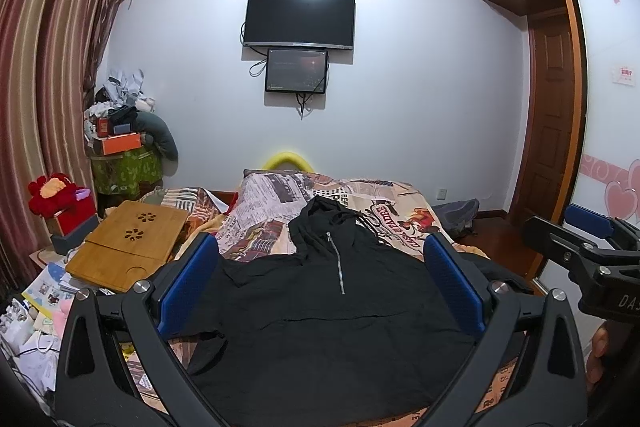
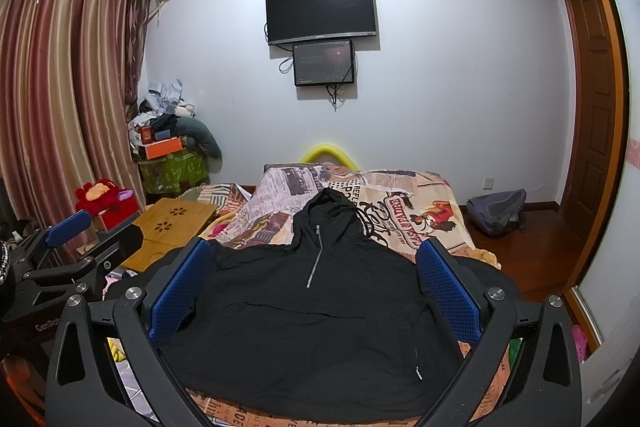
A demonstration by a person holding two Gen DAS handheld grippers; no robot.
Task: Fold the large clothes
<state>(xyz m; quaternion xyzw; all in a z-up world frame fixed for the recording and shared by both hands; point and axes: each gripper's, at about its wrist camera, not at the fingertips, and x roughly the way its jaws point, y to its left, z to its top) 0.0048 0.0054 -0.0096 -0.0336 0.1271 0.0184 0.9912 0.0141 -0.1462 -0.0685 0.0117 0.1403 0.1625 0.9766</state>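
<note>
Over by the window, striped curtains (image 1: 48, 75) hung down the left side of the room, with a heap of clothes and boxes (image 1: 124, 123) stacked in the corner beside them. A red plush toy (image 1: 52, 193) sat below that, and a bamboo lap tray (image 1: 128, 243) rested at the bed's left edge, just beside the printed bedspread (image 1: 400, 211).

The left gripper (image 1: 320, 279) hovered above the near end of the bed, its blue pads (image 1: 188, 283) spread wide apart with nothing between them. Framed in that gap lay the black hoodie (image 1: 320, 327), spread flat on the bedspread with its front up, the hood (image 1: 324, 215) pointing toward the far wall and a short silver zipper (image 1: 336, 263) running down from the neck. On the wall beyond hung a dark television (image 1: 300, 17) with a smaller screen (image 1: 296, 71) just below it.

The right gripper (image 2: 316, 287) was held next to the left one, equally wide open and empty, also above the hoodie's lower half. Farther right, a grey backpack (image 2: 498, 211) leaned on the floor near the wooden door (image 2: 596, 107).
</note>
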